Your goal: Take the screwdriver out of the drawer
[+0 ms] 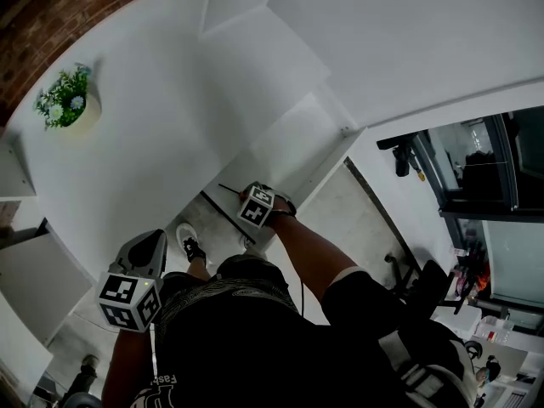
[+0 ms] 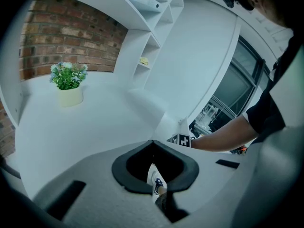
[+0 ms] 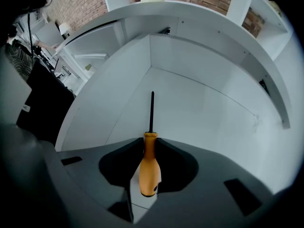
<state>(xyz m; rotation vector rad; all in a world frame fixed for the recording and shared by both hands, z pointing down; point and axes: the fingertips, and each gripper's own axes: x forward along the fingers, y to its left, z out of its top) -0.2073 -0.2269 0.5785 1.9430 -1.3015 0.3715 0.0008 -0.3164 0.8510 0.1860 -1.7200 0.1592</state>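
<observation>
Head view gives us the white counter (image 1: 161,143) running from the brick wall (image 1: 51,24) at the left toward the windows at the right; a potted plant (image 1: 66,100) stands near the counter's far left edge, close to the brick.

Low at the left, off the counter's front edge and over the floor, we hold the left gripper (image 2: 152,143); in the left gripper view its jaws meet at their tips with nothing between them, and through the hollow behind the tips we see only our own shoe (image 2: 156,183) on the floor; the plant and the open shelves (image 2: 152,42) lie well beyond it.

Further right, our right arm (image 1: 314,253) reaches forward to the open drawer (image 3: 204,118), which is pulled out under the counter's front edge; the right gripper (image 3: 150,144) is there, its marker cube (image 1: 257,206) facing up in the head view.

In the right gripper view the jaws are closed on the screwdriver (image 3: 149,167), pressing the narrow upper end of its orange handle from both sides; the thick end of the handle points back toward the camera; the thin dark shaft (image 3: 152,110) points forward over the drawer's bare white floor, toward its far corner; we cannot tell whether the tip touches the floor.

At the far right of the head view, dark window frames (image 1: 476,168) and a cluttered bench lie well apart from the drawer.
</observation>
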